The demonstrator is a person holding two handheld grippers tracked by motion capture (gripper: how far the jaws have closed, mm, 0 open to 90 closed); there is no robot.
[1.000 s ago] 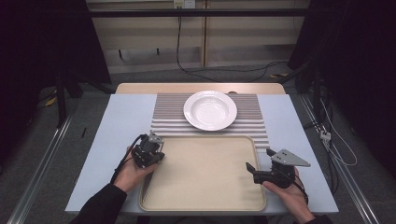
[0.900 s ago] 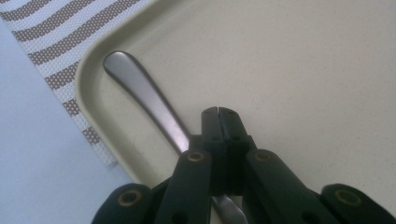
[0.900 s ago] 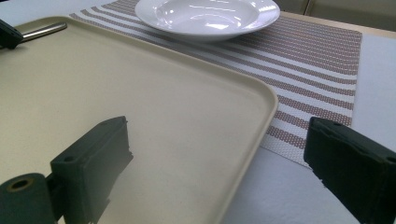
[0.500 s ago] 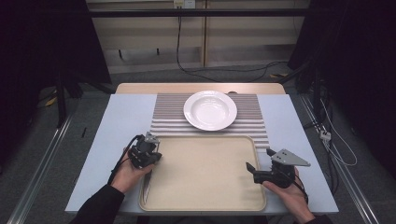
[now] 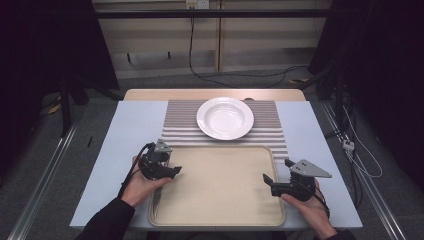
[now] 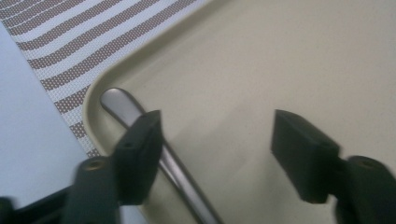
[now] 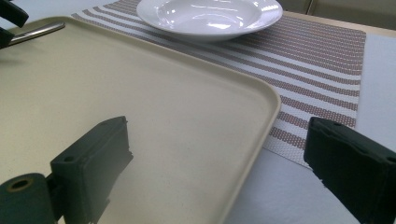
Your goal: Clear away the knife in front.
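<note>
Left hand-held gripper (image 6: 215,149) gapes over a metal handle (image 6: 154,149) — clear in its own view.

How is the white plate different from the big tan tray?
The white plate is round, the tan tray is a rounded rectangle. The plate is smaller. The plate sits on the striped mat; the tray lies nearer the person, holding a metal utensil. Both have raised rims.

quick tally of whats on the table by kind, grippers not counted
plate: 1, white, on the striped mat
tray: 1, beige
metal utensil: 1, lying along the tray's left edge, only its handle shows so the type can't be told
striped mat: 1
total: 4
</note>
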